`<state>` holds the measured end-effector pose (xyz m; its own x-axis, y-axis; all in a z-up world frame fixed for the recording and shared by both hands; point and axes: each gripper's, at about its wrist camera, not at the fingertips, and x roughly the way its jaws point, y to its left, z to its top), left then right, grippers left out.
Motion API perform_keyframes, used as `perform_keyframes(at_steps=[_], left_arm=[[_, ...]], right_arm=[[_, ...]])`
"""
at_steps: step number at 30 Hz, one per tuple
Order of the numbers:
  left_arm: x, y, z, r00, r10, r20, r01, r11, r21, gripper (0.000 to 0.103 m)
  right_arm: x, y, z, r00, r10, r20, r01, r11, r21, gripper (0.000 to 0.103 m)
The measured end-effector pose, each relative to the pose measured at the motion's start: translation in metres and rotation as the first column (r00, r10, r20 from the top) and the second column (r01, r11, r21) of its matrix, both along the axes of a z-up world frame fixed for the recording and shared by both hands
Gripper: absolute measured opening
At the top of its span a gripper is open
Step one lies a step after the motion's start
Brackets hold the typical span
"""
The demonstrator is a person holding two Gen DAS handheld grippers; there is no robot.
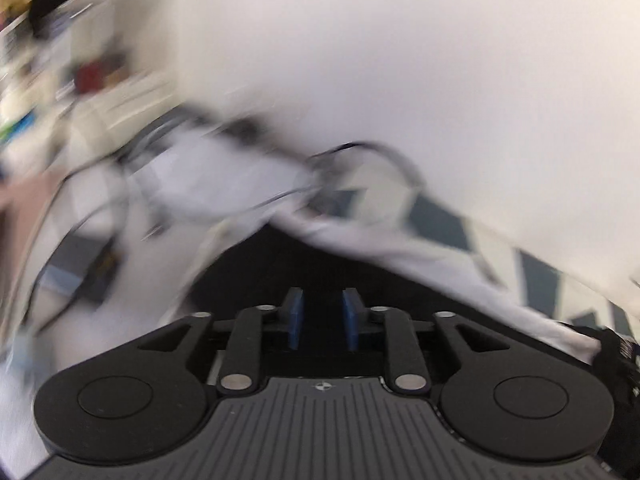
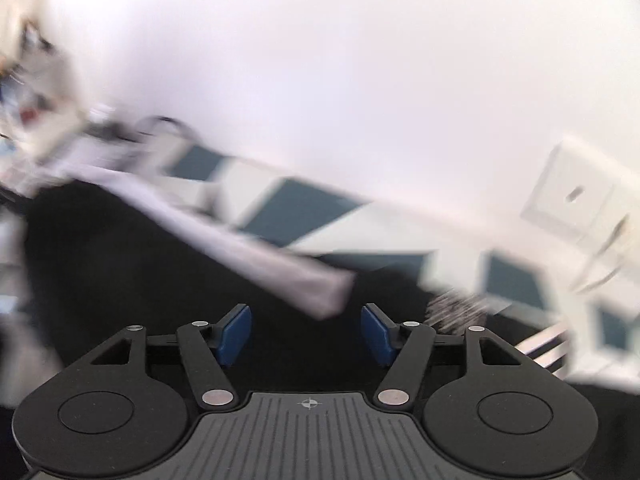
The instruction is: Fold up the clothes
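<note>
A: Starting at the far left of the left wrist view, what can you make out?

B: Mostly smear; a cluttered shelf area (image 1: pixel 80 60) with dark and red shapes too blurred to name; a white wall (image 1: pixel 400 60) fills the top and right.

A: And the clothes?

B: A pale, whitish garment (image 1: pixel 224 176) lies rumpled across the middle, running down to the right over a dark surface (image 1: pixel 280 264); behind it sits a cover with dark teal and cream blocks (image 1: pixel 440 220).

A: The left gripper (image 1: pixel 322 316)?

B: Low centre; its blue pads (image 1: pixel 297 316) stand a narrow gap apart with nothing between them, only the dark surface beyond.

A: Now the right wrist view, again from the left.

B: Blurred clutter at the left edge; then the same pale garment (image 2: pixel 248 248), a long strip of it slanting down from upper left and ending just ahead of the gripper; the teal-and-cream cover (image 2: pixel 296 208) lies behind it; a white cabinet (image 2: pixel 576 196) stands at the right.

A: The right gripper (image 2: pixel 306 334)?

B: Its jaws stand wide apart; the blue pads (image 2: pixel 236 332) grip nothing; the strip's end sits beyond the gap, clear of both pads.
</note>
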<state>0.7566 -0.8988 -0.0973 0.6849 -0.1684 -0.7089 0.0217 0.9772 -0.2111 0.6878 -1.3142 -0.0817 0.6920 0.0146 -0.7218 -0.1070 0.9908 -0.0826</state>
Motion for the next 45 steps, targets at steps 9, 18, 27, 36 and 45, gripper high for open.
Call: perform_keyframes(at_steps=[9,18,27,36,45], left_arm=[[0.066,-0.104,-0.062,0.961,-0.228,-0.157,0.249,0.960,0.130,0.039],[0.118,-0.100,-0.082,0.990,-0.077,-0.115,0.083,0.995,0.053,0.037],[0.144,-0.121,-0.078,0.991,-0.075,-0.113,0.090,0.987,0.134,0.039],[0.065,-0.088,-0.037,0.967,-0.243,-0.072,0.244,0.970,0.011,0.078],[0.009,-0.077,-0.021,0.958,-0.282,-0.047,0.280,0.959,-0.045,0.078]], right_arm=[[0.068,0.024,-0.062,0.994,0.079,-0.072,-0.083,0.995,-0.061,0.017],[0.087,0.019,-0.071,1.000,0.015,-0.026,-0.015,1.000,0.005,0.001],[0.121,0.018,-0.071,0.996,-0.092,0.010,0.092,0.995,-0.037,0.009],[0.019,-0.051,-0.020,0.934,-0.344,0.093,0.329,0.933,0.149,0.080],[-0.155,-0.119,0.010,0.649,-0.744,0.157,0.711,0.667,0.223,0.102]])
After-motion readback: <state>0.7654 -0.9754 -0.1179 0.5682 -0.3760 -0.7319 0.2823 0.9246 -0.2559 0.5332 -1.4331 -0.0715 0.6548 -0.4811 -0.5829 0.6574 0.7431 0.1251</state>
